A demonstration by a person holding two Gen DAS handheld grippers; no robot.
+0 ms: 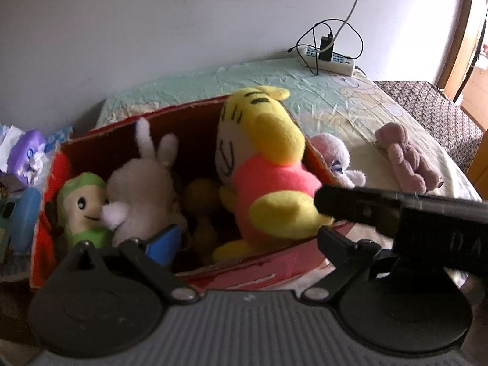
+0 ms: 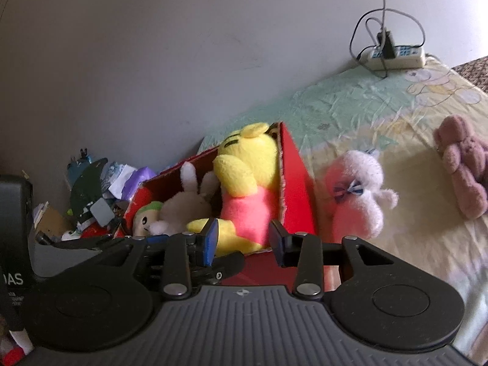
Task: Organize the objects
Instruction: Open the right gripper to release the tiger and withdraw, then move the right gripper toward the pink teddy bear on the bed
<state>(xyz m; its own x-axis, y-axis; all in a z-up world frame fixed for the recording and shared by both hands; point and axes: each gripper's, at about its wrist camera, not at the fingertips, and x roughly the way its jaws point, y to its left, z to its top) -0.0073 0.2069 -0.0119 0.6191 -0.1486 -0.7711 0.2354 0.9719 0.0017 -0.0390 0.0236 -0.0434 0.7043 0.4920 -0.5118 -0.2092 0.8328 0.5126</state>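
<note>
**A:** which toy is reached next? Yellow bear (image 2: 244, 183) is already sat in the red box (image 2: 297, 201).

**B:** probably the pink-white plush (image 2: 358, 195), lying just right of the box, long axis upright-ish. Right gripper (image 2: 244, 241) is nearer, spread wide, nothing held. Left gripper (image 1: 244, 241) is pointed into the box, seemingly wide too.

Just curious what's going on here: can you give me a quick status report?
Both grippers open, empty. Yellow plush in red box. White plush and pink bear lie outside on bed.
</note>
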